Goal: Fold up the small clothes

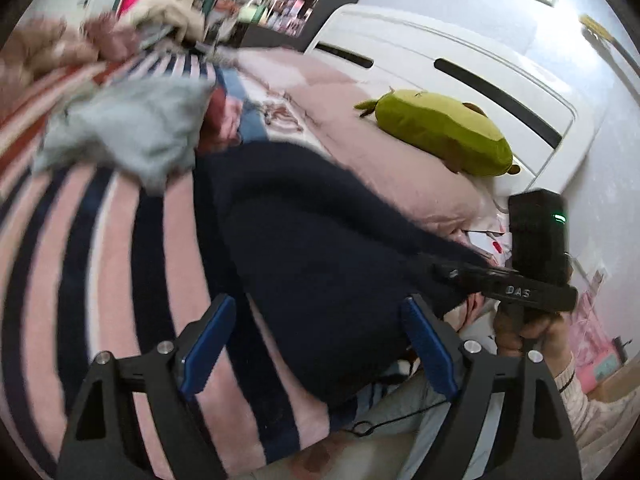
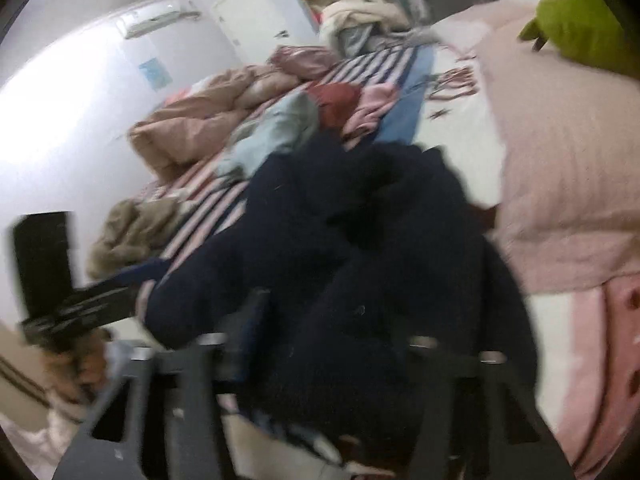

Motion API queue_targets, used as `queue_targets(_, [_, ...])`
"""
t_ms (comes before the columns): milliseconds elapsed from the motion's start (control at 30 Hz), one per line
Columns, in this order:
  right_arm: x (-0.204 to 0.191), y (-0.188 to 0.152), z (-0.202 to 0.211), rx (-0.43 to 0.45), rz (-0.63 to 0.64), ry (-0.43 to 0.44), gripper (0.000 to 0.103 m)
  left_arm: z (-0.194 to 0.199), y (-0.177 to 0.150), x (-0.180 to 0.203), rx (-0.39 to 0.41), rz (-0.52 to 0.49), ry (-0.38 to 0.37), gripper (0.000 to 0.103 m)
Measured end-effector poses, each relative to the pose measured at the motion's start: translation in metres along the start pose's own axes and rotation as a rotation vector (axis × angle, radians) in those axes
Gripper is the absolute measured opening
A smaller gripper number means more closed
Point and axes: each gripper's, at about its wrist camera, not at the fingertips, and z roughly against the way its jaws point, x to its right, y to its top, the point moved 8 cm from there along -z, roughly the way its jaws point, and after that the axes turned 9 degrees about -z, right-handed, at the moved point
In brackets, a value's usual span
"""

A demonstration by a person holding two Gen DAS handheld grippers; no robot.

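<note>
A dark navy garment (image 1: 320, 248) lies on the striped pink and navy bed cover (image 1: 80, 240). My left gripper (image 1: 320, 340) is open, its blue pads either side of the garment's near edge, above it. The right gripper shows in the left wrist view (image 1: 516, 284) at the garment's right edge, held by a hand. In the right wrist view the navy garment (image 2: 340, 240) fills the middle and drapes over my right gripper (image 2: 332, 344); its fingers are blurred and partly covered, so its state is unclear. The left gripper's body (image 2: 72, 304) shows at the left.
A light blue garment (image 1: 128, 128), a red one (image 2: 336, 100) and a pink one (image 2: 372, 108) lie further up the bed. A pink pillow (image 2: 568, 180) with a green avocado plush (image 1: 440, 128) is at the right. A beige duvet (image 2: 192, 128) is bunched at the left.
</note>
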Motion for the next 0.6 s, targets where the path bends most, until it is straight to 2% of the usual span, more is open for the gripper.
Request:
queue_targets(67, [0.002, -0.001, 0.012, 0.045, 0.055, -0.082, 0.012, -0.003, -0.002, 0.001, 0.017, 0.04, -0.061, 0.084])
queue_targets(100, [0.003, 0.001, 0.018, 0.063, 0.062, -0.104, 0.011, -0.003, -0.001, 0.003, 0.025, 0.039, -0.069, 0.084])
queue_targets(233, [0.012, 0.019, 0.055, 0.16, 0.056, -0.16, 0.01, -0.002, 0.009, 0.019, 0.038, -0.016, -0.089, 0.084])
queue_targets(333, [0.023, 0.029, 0.082, 0.191, 0.054, -0.199, 0.01, -0.007, 0.02, 0.031, 0.044, -0.023, -0.13, 0.084])
queue_targets(433, [0.045, 0.023, 0.089, 0.159, 0.037, -0.25, 0.011, -0.018, 0.027, 0.038, 0.04, -0.012, -0.166, 0.084])
queue_targets(500, [0.066, 0.003, 0.071, 0.057, -0.011, -0.246, 0.012, -0.027, 0.028, 0.039, 0.027, -0.001, -0.186, 0.085])
queue_targets(567, [0.083, -0.013, 0.052, -0.012, -0.058, -0.235, 0.018, -0.04, 0.027, 0.035, -0.005, 0.018, -0.178, 0.085])
queue_targets(600, [0.087, -0.016, 0.049, -0.01, -0.069, -0.234, 0.024, -0.046, 0.026, 0.031, -0.024, 0.031, -0.163, 0.085])
